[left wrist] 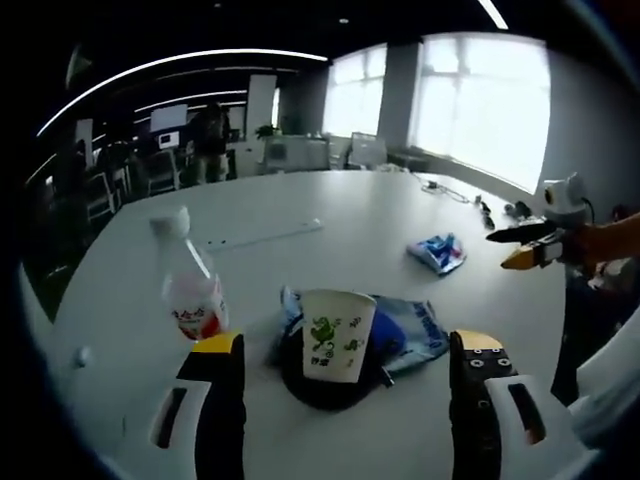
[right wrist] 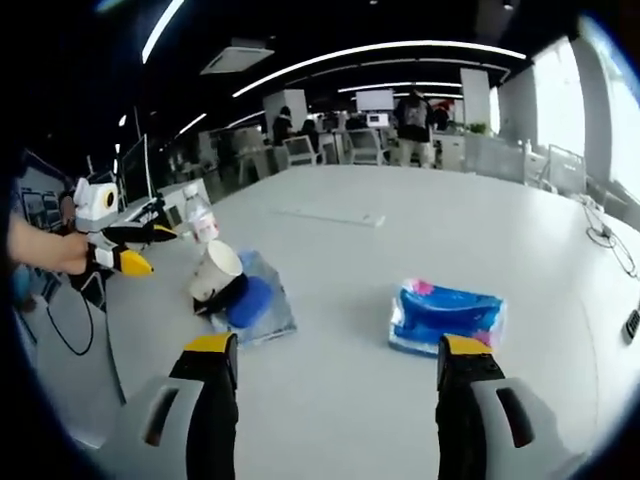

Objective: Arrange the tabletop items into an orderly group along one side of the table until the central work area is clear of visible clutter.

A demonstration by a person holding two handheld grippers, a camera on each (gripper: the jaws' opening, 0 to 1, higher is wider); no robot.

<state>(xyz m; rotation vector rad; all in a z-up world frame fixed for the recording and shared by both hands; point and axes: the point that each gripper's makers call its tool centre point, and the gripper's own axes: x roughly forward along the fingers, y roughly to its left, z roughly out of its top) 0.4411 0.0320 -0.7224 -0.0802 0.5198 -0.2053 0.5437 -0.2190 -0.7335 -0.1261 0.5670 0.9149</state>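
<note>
Left tool point(left wrist: 345, 365): jaws spread wide and empty; it hangs just near of the paper cup point(left wrist: 337, 335), touching nothing; in the right gripper view it shows at the far left point(right wrist: 140, 250), held in a person's hand point(right wrist: 45, 245), its yellow tips close together there, so how wide it stands is plainer from its own view.
Right tool point(right wrist: 330, 370): jaws wide apart, nothing between them; it hovers above bare counter point(right wrist: 330, 300), with the blue packet point(right wrist: 447, 317) just far and right of it; in the left gripper view it reaches in from the right point(left wrist: 525, 247).
Cup cluster: the paper cup with green print stands on a dark round thing point(left wrist: 320, 380), beside a blue pouch point(left wrist: 410, 335); a water bottle point(left wrist: 192, 285) stands just left of them, apart.
Other clutter: a long white strip point(left wrist: 265, 237) lies farther off; a small white bit point(left wrist: 82, 354) sits near the left edge; cables point(left wrist: 445, 190) lie at the far right.
Progress: barely begun, I'd say; the items lie scattered over the middle, none lined along a side.
Left to do: gathering cup, bottle, pouch and packet to one edge; the cup looks the likely first pick.
</note>
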